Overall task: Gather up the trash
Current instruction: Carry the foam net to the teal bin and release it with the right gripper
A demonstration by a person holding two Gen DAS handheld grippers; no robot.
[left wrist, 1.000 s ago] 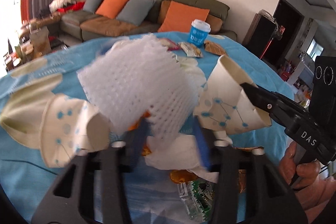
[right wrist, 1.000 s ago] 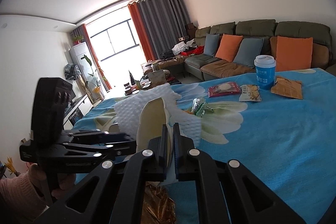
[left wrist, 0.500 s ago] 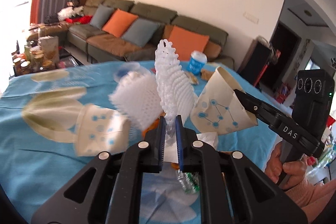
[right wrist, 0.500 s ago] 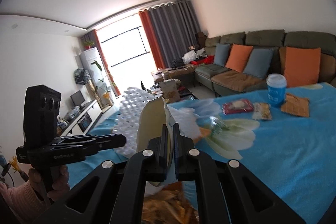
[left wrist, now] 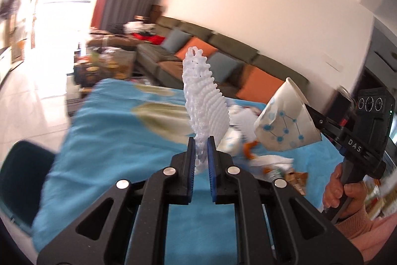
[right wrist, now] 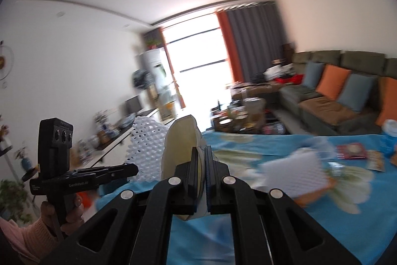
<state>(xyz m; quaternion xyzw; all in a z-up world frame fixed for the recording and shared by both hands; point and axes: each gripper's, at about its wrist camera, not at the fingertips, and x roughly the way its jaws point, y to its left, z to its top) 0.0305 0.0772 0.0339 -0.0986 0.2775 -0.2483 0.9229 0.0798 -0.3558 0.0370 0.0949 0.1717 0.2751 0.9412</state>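
My left gripper (left wrist: 201, 140) is shut on a white foam fruit net (left wrist: 204, 103) and holds it upright above the blue tablecloth (left wrist: 119, 135). My right gripper (right wrist: 201, 149) is shut on a crushed paper cup (right wrist: 180, 140) with blue dots; the cup also shows in the left wrist view (left wrist: 285, 123) at the right. The net also shows in the right wrist view (right wrist: 144, 148), left of the cup. More trash lies on the table: tissue and wrappers (left wrist: 275, 163), and a second foam net (right wrist: 292, 175).
A blue and white cup (right wrist: 389, 138) and snack packets (right wrist: 352, 150) sit at the table's far end. A sofa with orange and grey cushions (left wrist: 223, 61) stands behind. A dark chair (left wrist: 19, 178) is at the table's left edge.
Both grippers have lifted and swung left, away from the trash pile, each carrying its item. The left gripper closed on the foam net a second ago.
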